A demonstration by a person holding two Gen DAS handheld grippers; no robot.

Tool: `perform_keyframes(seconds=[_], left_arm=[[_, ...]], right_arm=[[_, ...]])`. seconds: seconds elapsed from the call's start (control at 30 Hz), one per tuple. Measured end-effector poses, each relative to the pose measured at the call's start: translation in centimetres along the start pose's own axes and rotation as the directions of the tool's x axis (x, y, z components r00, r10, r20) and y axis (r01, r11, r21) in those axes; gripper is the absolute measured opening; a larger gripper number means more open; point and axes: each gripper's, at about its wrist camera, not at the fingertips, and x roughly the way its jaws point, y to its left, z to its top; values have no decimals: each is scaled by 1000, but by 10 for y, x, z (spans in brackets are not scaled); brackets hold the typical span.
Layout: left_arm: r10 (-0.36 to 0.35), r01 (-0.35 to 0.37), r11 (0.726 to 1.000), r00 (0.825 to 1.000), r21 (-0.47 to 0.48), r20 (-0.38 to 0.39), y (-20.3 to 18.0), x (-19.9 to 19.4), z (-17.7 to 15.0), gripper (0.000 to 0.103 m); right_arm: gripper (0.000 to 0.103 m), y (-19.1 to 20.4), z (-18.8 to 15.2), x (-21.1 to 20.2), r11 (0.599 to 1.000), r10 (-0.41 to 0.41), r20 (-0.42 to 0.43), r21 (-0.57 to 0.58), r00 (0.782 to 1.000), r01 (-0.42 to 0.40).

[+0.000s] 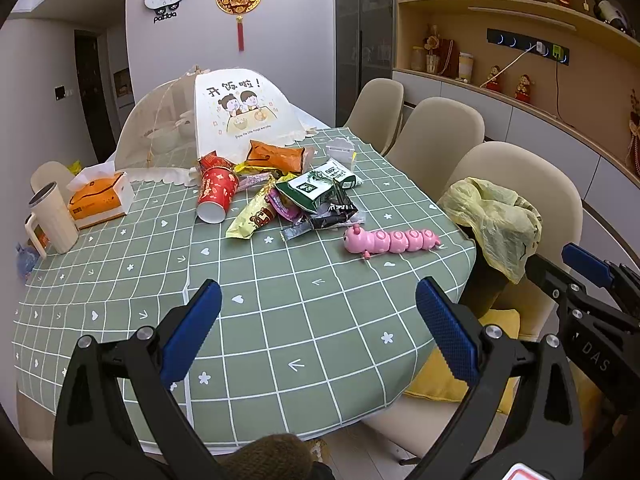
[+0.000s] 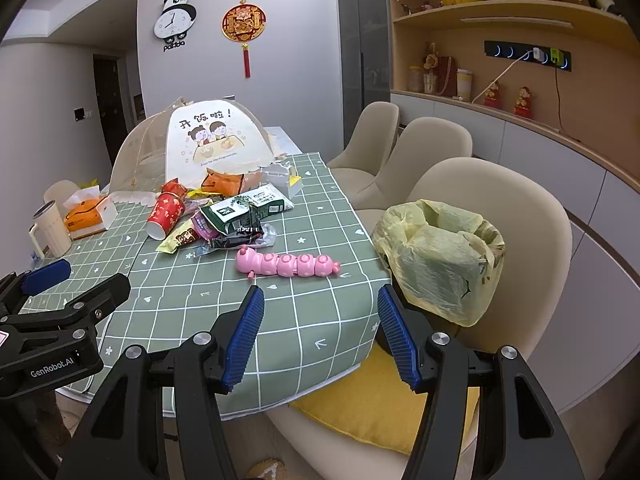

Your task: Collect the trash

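The surface carries a green checked cloth. A pink caterpillar toy lies between the fingers and the trash pile, just beside the wrappers. A red paper cup lies tipped at the pile's left edge. A mesh food cover, a tissue box and a cream mug stand further back and to the left. A bin lined with a yellow bag sits on the nearest chair, right of the surface. Left gripper: fingers spread, empty, well short of the pile. Right gripper: fingers spread, empty, over the surface edge near the bag.
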Motion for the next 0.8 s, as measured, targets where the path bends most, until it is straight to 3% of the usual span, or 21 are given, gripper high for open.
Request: perform_keyframes(seconds=[0.8], left_arm=[[-25, 25, 1000, 1000, 5, -17, -1, 2, -2, 93]], right_arm=[[56, -7, -1, -2, 1000, 1, -4, 16, 1000, -1]])
